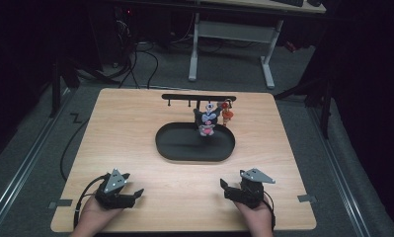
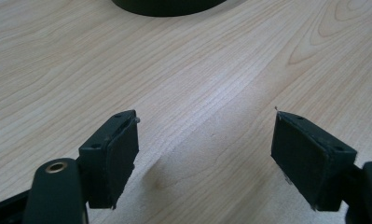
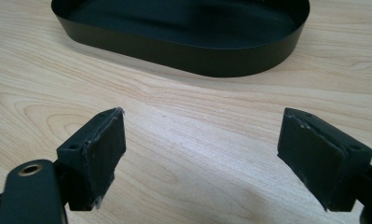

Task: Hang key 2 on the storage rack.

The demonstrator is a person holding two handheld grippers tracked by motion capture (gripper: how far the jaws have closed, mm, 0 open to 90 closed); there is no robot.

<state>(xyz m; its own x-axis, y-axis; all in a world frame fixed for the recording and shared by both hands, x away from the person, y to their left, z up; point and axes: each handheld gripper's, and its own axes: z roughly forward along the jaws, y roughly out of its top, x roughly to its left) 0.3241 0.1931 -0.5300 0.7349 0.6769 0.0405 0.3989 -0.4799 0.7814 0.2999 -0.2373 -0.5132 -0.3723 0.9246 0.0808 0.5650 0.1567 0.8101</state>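
Observation:
A black oval tray lies in the middle of the wooden table. Behind it stands a black hook rack. From the rack hang a black, white and pink plush toy and a small orange charm, both over the tray's far edge. My left gripper rests near the front left of the table, open and empty; its jaws stand wide over bare wood. My right gripper sits at the front right, also open with nothing between its jaws, and faces the tray's wall.
The tray's rim is far ahead of the left gripper. Bare wood lies between both grippers and the tray. Past the table's far edge stand a white-legged desk and cables on the grey floor.

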